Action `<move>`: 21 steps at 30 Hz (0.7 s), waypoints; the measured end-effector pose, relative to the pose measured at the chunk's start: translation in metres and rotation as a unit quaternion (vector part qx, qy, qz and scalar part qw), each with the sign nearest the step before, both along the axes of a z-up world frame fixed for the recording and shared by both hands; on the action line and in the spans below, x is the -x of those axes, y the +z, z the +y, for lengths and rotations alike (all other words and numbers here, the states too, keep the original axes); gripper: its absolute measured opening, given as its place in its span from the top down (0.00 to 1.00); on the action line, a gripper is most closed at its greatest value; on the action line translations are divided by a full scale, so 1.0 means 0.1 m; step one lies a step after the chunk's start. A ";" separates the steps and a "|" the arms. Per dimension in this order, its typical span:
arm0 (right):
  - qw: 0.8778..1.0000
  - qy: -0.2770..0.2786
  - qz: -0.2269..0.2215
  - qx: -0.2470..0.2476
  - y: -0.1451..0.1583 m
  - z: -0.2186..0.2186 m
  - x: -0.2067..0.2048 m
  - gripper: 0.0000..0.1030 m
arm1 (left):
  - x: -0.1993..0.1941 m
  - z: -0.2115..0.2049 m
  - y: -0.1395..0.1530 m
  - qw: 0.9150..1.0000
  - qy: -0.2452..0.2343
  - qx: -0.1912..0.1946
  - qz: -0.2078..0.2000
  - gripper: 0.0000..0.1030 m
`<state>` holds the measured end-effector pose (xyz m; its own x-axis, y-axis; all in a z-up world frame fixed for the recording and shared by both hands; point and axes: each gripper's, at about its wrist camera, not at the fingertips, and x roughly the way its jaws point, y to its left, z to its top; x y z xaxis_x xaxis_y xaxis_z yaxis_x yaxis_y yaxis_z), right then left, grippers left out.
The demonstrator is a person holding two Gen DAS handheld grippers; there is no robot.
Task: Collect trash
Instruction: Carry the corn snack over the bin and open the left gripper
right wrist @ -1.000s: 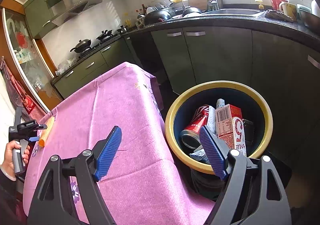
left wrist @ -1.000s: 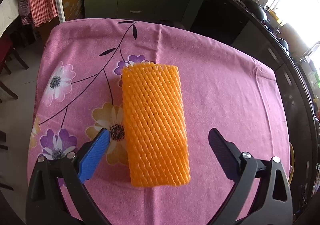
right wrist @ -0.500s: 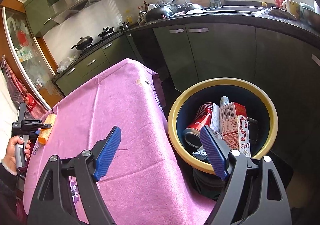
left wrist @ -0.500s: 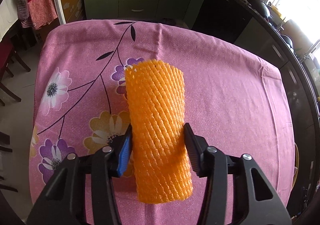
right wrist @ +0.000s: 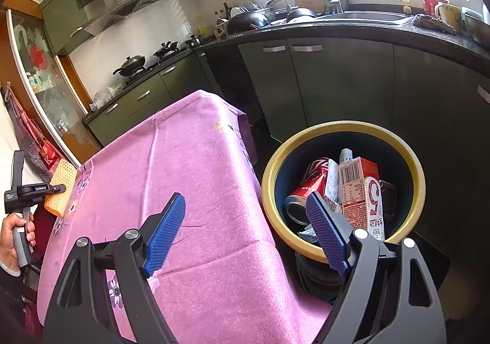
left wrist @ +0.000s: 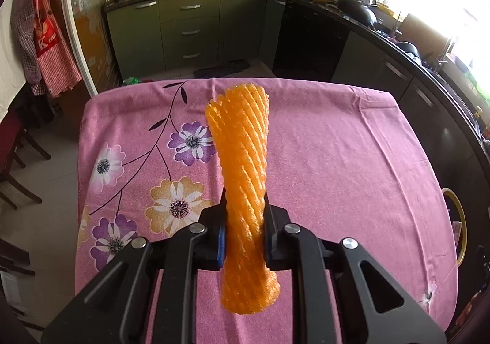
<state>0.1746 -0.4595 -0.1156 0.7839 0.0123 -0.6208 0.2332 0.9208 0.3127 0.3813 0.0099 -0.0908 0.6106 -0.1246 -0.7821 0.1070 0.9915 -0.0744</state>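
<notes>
a: what's the left gripper (left wrist: pixel 244 232) got?
b: the orange foam net (left wrist: pixel 242 178). its jaws are closing on the net's lower half, squeezing it thin, and the net sticks out ahead of the fingers, clear of the pink tablecloth (left wrist: pixel 337 160).
a: and the right gripper (right wrist: pixel 245 230)?
b: spread wide, nothing between its pads (the bin (right wrist: pixel 418 178) sits just beyond its right finger, with a can (right wrist: pixel 307 188) and a carton (right wrist: pixel 361 191) inside).
</notes>
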 end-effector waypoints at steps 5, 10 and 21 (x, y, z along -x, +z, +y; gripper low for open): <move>1.000 0.002 0.000 0.005 0.02 0.01 0.04 0.21 | 0.46 -0.32 0.23 0.998 -0.043 -0.022 -0.045 0.84; 1.000 -0.002 0.001 0.009 0.04 -0.04 0.13 0.21 | 0.86 -0.74 0.33 0.992 -0.101 -0.028 -0.067 0.84; 0.998 -0.047 -0.013 0.034 0.18 -0.41 0.58 0.21 | 1.31 -2.04 0.39 0.965 -0.252 0.000 -0.074 0.84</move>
